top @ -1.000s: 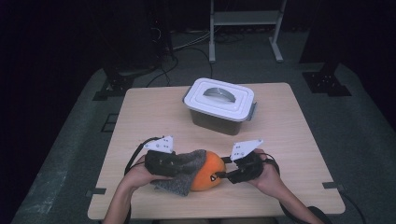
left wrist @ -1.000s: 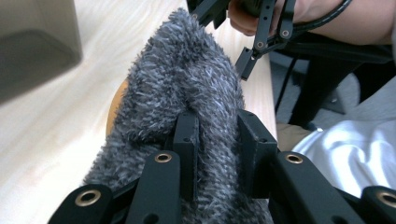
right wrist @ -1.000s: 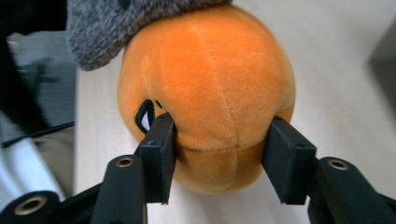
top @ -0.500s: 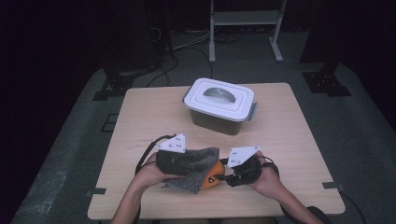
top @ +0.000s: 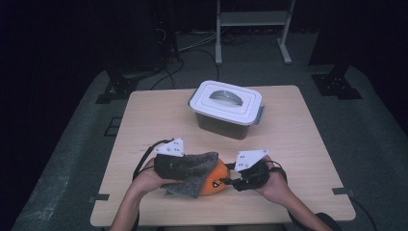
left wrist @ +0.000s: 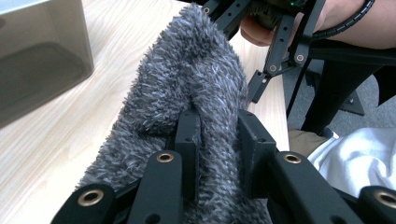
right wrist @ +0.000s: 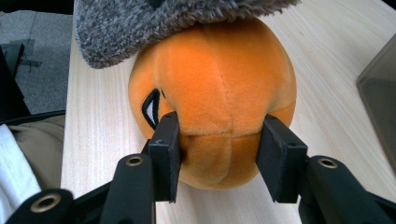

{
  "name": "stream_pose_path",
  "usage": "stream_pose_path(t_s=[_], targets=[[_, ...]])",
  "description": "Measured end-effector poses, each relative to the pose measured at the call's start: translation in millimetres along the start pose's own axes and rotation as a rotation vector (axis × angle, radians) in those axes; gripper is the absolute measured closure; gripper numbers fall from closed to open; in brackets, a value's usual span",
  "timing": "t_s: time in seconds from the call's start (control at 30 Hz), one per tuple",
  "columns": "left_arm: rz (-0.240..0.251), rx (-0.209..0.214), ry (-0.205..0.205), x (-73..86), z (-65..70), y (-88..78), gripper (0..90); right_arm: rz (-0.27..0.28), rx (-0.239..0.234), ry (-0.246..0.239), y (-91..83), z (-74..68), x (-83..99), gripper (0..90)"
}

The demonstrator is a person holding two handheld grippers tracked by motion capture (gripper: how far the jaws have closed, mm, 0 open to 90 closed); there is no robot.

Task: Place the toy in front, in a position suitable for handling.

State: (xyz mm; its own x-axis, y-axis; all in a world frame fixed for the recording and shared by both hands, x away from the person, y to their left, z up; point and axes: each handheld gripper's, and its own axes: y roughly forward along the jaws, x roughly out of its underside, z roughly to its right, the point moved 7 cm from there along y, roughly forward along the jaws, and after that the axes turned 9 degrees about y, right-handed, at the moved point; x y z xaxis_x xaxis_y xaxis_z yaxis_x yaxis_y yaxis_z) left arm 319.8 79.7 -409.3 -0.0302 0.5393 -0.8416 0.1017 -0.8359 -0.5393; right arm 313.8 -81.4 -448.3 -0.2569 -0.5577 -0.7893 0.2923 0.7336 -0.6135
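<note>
Right gripper view: right gripper (right wrist: 223, 156), jaws just closing, pinches an orange plush pumpkin (right wrist: 215, 98); left gripper (left wrist: 218, 149) clamps the grey fuzzy cloth (left wrist: 187, 88) draped at 12 o'clock. Soft plush may squirm free.

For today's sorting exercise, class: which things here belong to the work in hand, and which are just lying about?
In the job:
- grey cloth, pinched in the left tool
- orange plush, with the right tool closed on its sides; its jaws have just been closing

Lying about:
- lidded box, apart from both
- metal stand behind the table
</note>
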Motion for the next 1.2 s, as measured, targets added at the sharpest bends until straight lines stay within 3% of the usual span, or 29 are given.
stream_pose_path(t_s=[0.07,0.13,0.2,0.37,0.53,0.7,0.83,1.0,1.07,1.13,1.2], targets=[[0.012,0.010,0.010,-8.7,3.9,1.3,72.8,0.005,-0.001,-0.010,-1.3,-1.9,-1.7,53.1],[0.006,0.011,0.048,-20.0,8.9,4.4,72.8,0.012,-0.005,-0.015,-2.0,-3.9,-3.4,53.1],[-0.021,-0.001,0.067,-26.5,9.4,9.8,72.7,0.014,-0.011,-0.022,-1.8,-6.1,-4.0,53.1],[-0.015,-0.008,0.024,-19.7,0.9,13.8,72.7,0.001,-0.007,-0.016,-1.8,-2.7,2.6,53.9],[-0.016,-0.043,-0.031,-1.8,-9.6,-0.1,72.7,-0.008,0.000,0.010,-2.4,6.4,7.7,53.9],[-0.012,-0.052,-0.076,12.0,-13.7,-5.0,72.4,-0.006,-0.008,0.048,-2.4,15.1,11.6,50.0],[-0.020,-0.005,-0.064,11.3,-5.6,0.4,72.2,-0.019,-0.069,0.078,-6.5,13.6,12.1,39.5],[-0.017,0.052,-0.049,5.5,3.9,9.6,72.0,0.017,-0.120,0.126,-13.7,9.9,6.8,28.5],[-0.025,0.072,-0.033,2.6,9.0,13.4,71.8,0.010,-0.139,0.123,-10.1,6.9,5.1,25.1],[-0.022,0.070,-0.024,0.2,11.3,16.1,71.2,-0.014,-0.130,0.105,-1.9,4.6,7.2,18.1],[-0.022,0.066,-0.020,-0.8,10.6,17.2,71.2,-0.033,-0.086,0.091,6.5,5.1,10.7,22.0]])
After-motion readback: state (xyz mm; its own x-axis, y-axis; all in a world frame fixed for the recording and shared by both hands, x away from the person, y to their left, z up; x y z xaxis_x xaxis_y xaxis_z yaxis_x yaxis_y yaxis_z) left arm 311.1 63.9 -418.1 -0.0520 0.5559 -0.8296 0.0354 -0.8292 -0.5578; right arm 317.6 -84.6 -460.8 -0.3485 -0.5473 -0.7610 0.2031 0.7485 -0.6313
